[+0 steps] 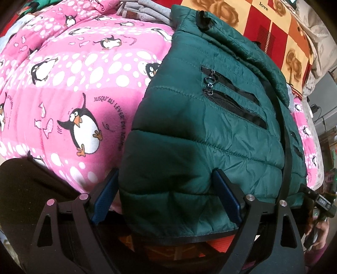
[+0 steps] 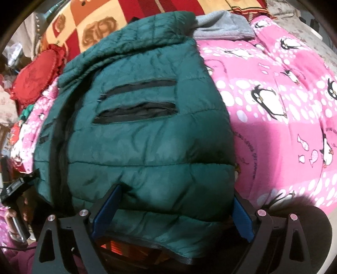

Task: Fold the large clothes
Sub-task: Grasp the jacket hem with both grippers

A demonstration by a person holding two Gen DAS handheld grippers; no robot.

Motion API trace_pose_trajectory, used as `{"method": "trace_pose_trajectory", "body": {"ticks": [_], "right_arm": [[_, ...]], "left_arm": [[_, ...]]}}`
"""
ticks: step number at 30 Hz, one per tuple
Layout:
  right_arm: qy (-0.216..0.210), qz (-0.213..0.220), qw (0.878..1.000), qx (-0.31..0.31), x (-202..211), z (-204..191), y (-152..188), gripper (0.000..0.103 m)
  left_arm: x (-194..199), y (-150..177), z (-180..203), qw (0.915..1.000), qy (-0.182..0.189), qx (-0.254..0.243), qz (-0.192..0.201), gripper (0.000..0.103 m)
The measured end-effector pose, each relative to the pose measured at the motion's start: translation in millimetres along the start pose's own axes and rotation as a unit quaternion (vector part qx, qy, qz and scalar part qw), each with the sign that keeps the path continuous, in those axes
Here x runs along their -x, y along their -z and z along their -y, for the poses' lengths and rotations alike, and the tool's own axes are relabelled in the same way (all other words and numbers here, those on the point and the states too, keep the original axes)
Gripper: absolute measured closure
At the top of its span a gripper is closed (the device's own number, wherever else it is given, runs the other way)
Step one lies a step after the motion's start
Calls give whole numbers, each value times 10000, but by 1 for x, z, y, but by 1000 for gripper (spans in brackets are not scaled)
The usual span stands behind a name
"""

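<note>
A dark green quilted puffer jacket (image 1: pixel 210 130) with black zip pockets lies on a pink penguin blanket (image 1: pixel 73 88). It also shows in the right wrist view (image 2: pixel 147 137). My left gripper (image 1: pixel 166 189) has its blue pads on either side of the jacket's near left hem corner, jaws wide apart, the padding bulging between them. My right gripper (image 2: pixel 177 210) stands the same way around the near right hem corner, jaws wide. The far parts of the jacket look folded inward.
Folded grey clothes (image 1: pixel 145 10) lie at the far end of the blanket. A red, orange and yellow patterned blanket (image 1: pixel 273 31) lies beyond the jacket. A red frilled cushion (image 2: pixel 38 75) sits at the far left. A black furry thing (image 2: pixel 303 221) lies near the right gripper.
</note>
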State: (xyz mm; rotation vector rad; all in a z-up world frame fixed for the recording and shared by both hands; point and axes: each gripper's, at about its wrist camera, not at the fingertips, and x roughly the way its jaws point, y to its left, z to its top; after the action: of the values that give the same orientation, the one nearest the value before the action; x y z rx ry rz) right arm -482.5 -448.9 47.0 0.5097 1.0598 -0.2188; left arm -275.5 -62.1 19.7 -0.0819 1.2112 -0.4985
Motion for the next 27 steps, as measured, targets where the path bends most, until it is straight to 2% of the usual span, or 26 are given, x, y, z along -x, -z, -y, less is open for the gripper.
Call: {"method": "trace_pose_trajectory", "body": {"ticks": [2,7,10,11,13,16,21,27], "right_arm": [[-227,83,9997,94,4,-6,0,8],[36,-109,9993,360,-11,-11,4,8],[84,-83,9988,482,-14,-12,7,9],[111,-61,9984,547,-13,-13,7,11],[167,88,9982,568,-7,-15,6,31],[143,180,9983,533,-3,-12,4,46],[134,223,9981,558,3,-12,3,54],[48,211,9986,491,-1,-8,3,53]], "left_arm": [[0,0,-1,10000,-3,0,2,15],[0,2,0,10000,-27,-12,73,15],[0,5,0,9999,-34,-24,152,14],[-1,5,-1,9998,-41,-28,166,14],[-1,5,0,9998,-62,-36,163,14],[-1,5,0,9999,-84,-28,146,14],[-1,7,0,9998,-88,-35,180,14],[-1,11,0,9998,-37,-82,149,15]]}}
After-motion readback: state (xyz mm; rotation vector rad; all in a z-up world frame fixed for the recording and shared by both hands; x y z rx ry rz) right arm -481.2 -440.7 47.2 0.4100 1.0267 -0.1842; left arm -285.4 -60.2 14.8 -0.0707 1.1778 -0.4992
